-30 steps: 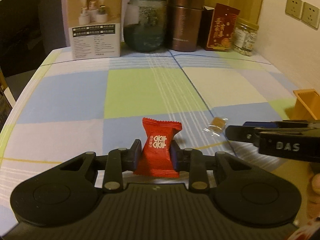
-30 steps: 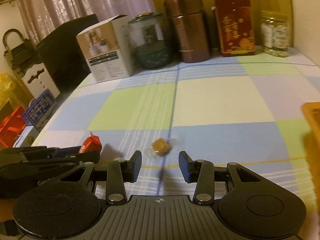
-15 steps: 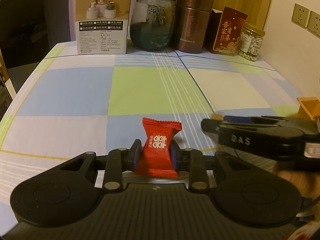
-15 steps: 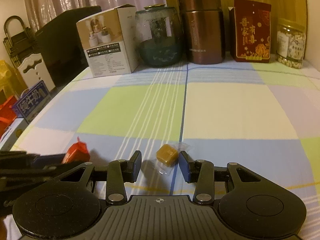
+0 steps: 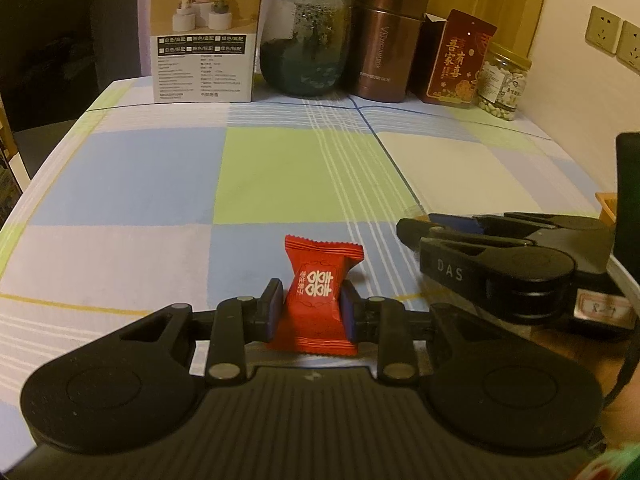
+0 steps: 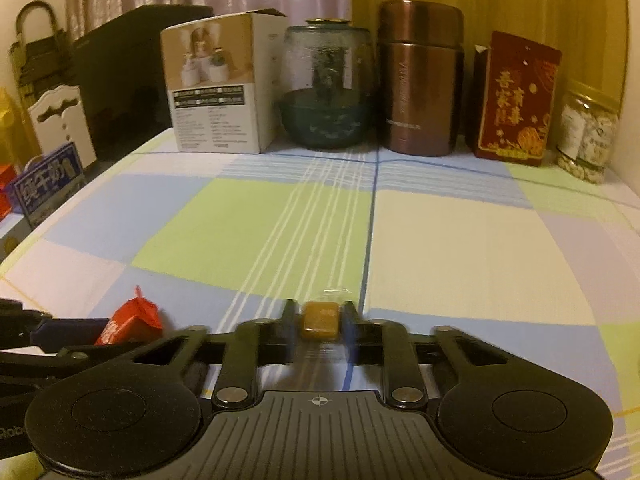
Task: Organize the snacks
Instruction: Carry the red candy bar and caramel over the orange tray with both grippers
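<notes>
Left to right:

Left gripper (image 5: 310,306): clamped on the red candy (image 5: 316,304), pads on both flanks of the wrapper, packet upright, top crimp above the fingers. Same hold as 1.0 s and 0.5 s ago; no slip or rotation visible. In the right wrist view it sits at the near left, red candy (image 6: 130,320) sticking out past the fingertips.

Right gripper (image 6: 319,320): this is the change. 1.0 s ago the jaws were spread wide, with the caramel candy (image 6: 320,320) lying on the tablecloth (image 5: 300,168) ahead of them. 0.5 s ago the piece was between the fingertips but not pinched. Now the jaws have closed onto it, both fingers touching the brown block, clear wrapper tails poking out far and near. Slight motion blur on the fingers, so I read the close as just finishing. Can't tell whether it's off the cloth yet.

In the left wrist view the right gripper (image 5: 416,236) has slid left across the frame and now hides the spot where the caramel lay.

Meaning for the task: both loose pieces look secured, one per gripper. My read is that picking is done and the next step is carry and drop. The orange container edge (image 5: 606,206) at the far right, partly hidden, is the likely target. Risk: the caramel is small and the wrapper slick, so it could squirt out on lift.
</notes>
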`<state>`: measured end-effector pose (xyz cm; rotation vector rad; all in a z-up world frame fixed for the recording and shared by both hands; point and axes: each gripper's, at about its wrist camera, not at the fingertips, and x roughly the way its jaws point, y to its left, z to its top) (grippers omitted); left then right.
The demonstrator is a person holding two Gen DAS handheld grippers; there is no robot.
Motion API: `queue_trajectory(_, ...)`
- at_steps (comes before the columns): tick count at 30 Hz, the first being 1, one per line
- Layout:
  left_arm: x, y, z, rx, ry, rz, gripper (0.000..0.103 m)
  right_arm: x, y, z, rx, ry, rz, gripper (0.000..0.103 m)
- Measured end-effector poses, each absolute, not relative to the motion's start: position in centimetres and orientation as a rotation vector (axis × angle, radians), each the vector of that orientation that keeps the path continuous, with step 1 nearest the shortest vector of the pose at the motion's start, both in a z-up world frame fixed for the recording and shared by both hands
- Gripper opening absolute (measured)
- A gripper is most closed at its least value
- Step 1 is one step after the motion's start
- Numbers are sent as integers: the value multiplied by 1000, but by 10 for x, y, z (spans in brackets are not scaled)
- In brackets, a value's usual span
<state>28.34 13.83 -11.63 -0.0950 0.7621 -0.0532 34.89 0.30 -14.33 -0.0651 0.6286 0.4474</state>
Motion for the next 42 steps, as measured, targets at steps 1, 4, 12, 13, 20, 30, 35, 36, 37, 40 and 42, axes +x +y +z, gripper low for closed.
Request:
queue_trajectory(1,283,138,-116,-94,762,-55,27,348,2,-143,-62,632,455,21)
queue_trajectory(4,281,136,-116,-92,762,-60,27,340,-3,-139,-59,634,462,21)
queue_trajectory(12,268,124,-105,-101,746,-79,27,307,-20,-114,3,633,436,21)
queue_trajectory(13,265,122,-104,-103,744,-83,27,302,-24,-112,12,637,427,21)
queue_trajectory(20,229,110,-93,-135,752,-91,27,250,-55,-101,56,681,370,21)
queue_trajectory(30,158,89,-59,-182,752,-97,27,176,-86,-69,71,685,352,21)
queue_trajectory(35,118,79,-47,-204,769,-73,27,131,-105,-52,99,696,340,21)
queue_trajectory(36,109,77,-45,-216,774,-70,27,123,-108,-48,102,697,336,21)
queue_trajectory(37,102,76,-43,-224,777,-69,27,115,-112,-45,105,697,334,21)
queue_trajectory(40,79,72,-35,-243,783,-62,27,93,-119,-36,99,691,335,21)
queue_trajectory(42,66,71,-31,-277,785,-60,27,80,-123,-30,97,686,336,21)
